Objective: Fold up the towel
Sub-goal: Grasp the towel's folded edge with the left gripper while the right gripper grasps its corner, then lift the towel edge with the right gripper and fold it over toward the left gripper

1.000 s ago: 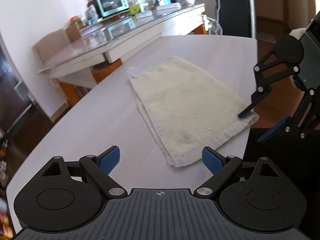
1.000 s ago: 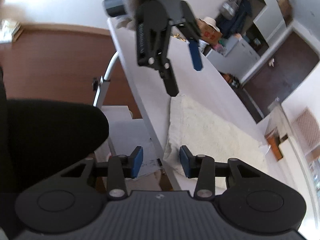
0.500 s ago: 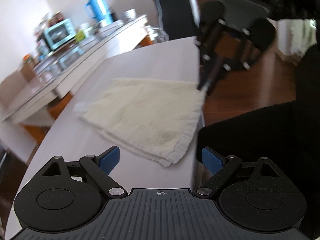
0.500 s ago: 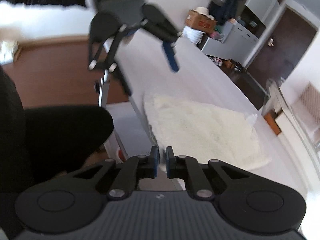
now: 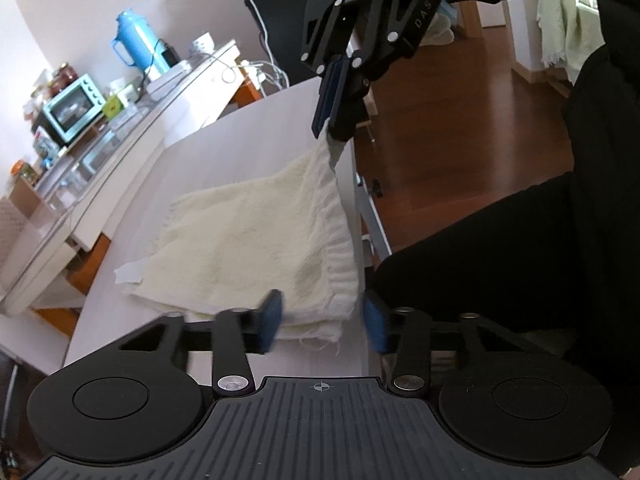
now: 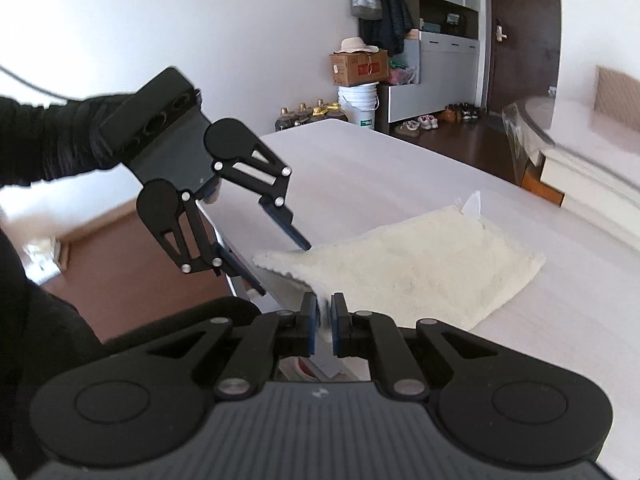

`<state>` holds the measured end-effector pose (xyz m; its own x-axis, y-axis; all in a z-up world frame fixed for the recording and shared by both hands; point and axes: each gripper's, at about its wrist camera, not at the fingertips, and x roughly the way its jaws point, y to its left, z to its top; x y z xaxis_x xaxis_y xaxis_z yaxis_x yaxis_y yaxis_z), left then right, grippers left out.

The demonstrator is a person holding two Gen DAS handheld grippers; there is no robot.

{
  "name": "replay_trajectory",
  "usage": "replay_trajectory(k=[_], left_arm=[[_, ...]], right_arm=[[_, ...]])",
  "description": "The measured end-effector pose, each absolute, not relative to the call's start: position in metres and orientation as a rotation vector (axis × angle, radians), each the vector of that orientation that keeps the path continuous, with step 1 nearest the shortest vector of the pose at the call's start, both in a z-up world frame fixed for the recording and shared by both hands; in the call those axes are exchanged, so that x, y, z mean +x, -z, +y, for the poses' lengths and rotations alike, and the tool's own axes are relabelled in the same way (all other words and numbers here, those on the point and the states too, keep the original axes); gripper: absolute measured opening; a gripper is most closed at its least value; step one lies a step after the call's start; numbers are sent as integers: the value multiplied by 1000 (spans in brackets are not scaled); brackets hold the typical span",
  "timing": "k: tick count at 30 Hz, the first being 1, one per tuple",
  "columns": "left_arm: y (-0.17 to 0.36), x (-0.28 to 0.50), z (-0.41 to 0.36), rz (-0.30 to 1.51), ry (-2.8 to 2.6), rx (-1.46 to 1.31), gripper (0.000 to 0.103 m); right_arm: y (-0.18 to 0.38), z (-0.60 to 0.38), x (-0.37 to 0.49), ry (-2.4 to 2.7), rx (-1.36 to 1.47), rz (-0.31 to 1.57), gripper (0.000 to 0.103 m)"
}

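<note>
At the table [image 5: 256, 128] edge, your right gripper [image 6: 324, 316] pinched the towel [image 5: 256, 236] corner; left gripper [image 5: 320, 320] gaped wide round the other. Soft, limp, prob. light — grip hems, both corners.

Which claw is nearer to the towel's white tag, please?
Left, probably. The left claw sits open around the near towel corner, on the tag's side; the right claw pinches the opposite corner, lifted.
</note>
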<state>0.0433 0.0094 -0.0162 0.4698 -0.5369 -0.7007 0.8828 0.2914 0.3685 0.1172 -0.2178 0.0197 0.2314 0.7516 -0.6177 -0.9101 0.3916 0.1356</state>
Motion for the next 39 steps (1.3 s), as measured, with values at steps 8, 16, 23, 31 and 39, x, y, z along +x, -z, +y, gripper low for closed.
replay_trajectory(k=[8,16,23,31,39], left_arm=[[3,66,14,624,1009,643,8],[-8,111,19,736,948,417,8],[-7,121,19,768,934,386,8],[-5,117,19,787,928,387,8],[-4,115,14,787,905,408,8]], right_arm=[[-1,-228,99,-1125,-353,676,13],[0,-239,75,-1039,-402,557,35],[3,-232,54,-994,-520,478,34],[3,-235,74,-1009,-427,542,8],[0,-249,88,-1020,-282,595,8]])
